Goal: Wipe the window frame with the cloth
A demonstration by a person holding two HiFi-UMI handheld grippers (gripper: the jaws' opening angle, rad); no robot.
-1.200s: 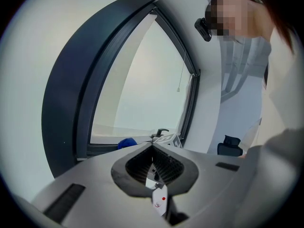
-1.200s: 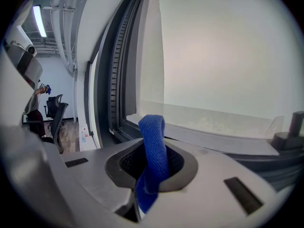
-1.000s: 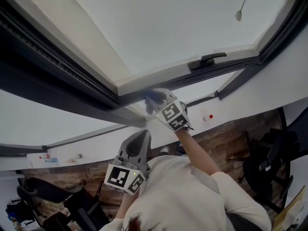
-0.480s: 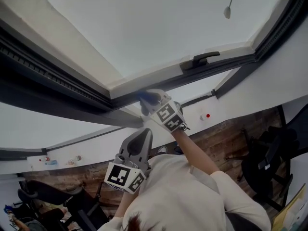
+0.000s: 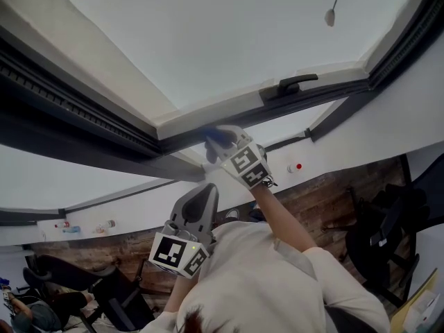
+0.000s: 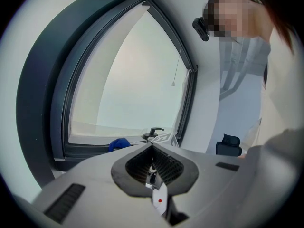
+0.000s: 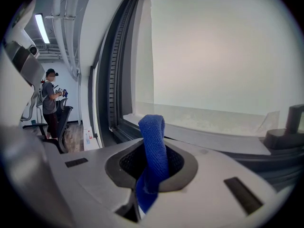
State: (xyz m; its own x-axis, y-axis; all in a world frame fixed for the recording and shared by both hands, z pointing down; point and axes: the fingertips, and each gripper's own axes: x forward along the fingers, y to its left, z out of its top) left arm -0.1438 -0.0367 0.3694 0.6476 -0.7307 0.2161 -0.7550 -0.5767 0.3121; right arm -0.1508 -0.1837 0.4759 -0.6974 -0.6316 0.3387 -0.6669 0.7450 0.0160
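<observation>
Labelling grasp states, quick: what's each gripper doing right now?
Left gripper: shut, nothing between the jaws.
Right gripper: shut on the blue cloth.

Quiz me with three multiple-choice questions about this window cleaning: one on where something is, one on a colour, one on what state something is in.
1. The cloth is at the window frame's:
A. top rail
B. lower rail
C. side post

2. The cloth's colour is:
A. white
B. blue
C. red

3. The left gripper is:
A. shut and empty
B. wide open
C. shut on the cloth

Answers:
1 B: the left gripper view shows the cloth down by the bottom rail.
2 B: it is plainly blue between the right gripper's jaws.
3 A: its jaws meet with nothing between them.
</observation>
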